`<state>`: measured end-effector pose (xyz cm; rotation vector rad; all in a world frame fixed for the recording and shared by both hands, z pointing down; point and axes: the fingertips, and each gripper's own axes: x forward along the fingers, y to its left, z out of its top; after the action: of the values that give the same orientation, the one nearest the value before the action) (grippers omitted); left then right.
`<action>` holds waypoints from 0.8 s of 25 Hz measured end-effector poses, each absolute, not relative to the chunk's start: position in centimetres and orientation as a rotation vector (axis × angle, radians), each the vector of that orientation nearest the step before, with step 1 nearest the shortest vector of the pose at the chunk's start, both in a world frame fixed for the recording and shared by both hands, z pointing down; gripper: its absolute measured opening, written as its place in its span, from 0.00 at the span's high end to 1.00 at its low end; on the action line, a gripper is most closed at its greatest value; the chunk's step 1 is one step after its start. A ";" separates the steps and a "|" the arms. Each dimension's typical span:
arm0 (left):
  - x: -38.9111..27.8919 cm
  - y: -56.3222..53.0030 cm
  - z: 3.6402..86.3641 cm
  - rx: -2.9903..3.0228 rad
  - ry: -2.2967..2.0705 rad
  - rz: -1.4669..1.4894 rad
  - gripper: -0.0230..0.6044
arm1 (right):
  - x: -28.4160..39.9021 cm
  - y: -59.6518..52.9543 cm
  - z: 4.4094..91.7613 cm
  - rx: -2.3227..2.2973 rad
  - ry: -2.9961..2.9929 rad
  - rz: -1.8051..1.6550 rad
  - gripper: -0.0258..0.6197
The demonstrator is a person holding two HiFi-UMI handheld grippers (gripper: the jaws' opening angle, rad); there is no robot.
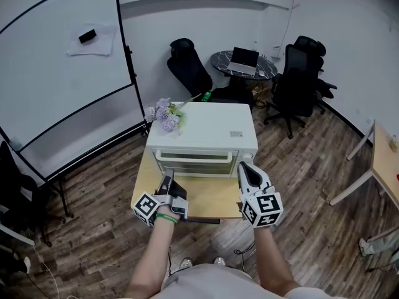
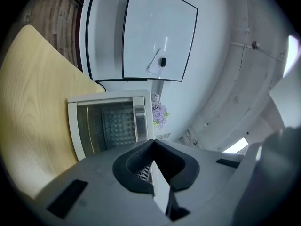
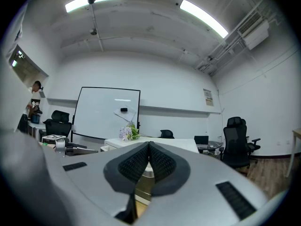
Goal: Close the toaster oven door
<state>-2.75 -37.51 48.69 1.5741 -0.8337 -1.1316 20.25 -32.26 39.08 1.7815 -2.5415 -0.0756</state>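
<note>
The toaster oven door point(image 2: 110, 126) shows a rack dimly through its glass. Part of it is cut off behind the left gripper point(image 2: 153, 142), and I cannot tell whether it sits fully flush. The toaster oven point(image 1: 206, 129) stands along the table's point(image 1: 206, 198) far edge. The left gripper and the right gripper point(image 3: 149, 145) both have their jaws pressed together, holding nothing. Flowers point(image 1: 163, 114) lie by the oven's far left corner, with a whiteboard point(image 1: 56, 73) beyond.

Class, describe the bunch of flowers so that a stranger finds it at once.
Start at the white toaster oven on the small wooden table. At its far left corner lies the bunch of flowers: pale purple, the only plant here.
</note>
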 end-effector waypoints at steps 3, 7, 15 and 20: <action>-2.7 -37.3 48.1 1.599 -0.825 -1.133 0.94 | 20.2 -32.1 39.0 1.780 -2.541 -0.078 0.96; -2.7 -37.0 46.4 1.842 -0.980 -0.967 0.94 | 20.2 -32.0 38.9 1.778 -2.535 -0.088 0.96; -1.4 -36.0 41.8 2.479 -1.441 -0.374 0.94 | 20.2 -32.0 38.6 1.786 -2.514 -0.113 0.96; -0.6 -35.4 40.6 2.691 -1.618 -0.093 0.94 | 20.0 -31.9 38.5 1.779 -2.495 -0.140 0.96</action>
<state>-0.57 -35.44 40.59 2.6908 -1.6179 -0.0928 19.95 -31.94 38.54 1.7789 -2.4949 -0.1404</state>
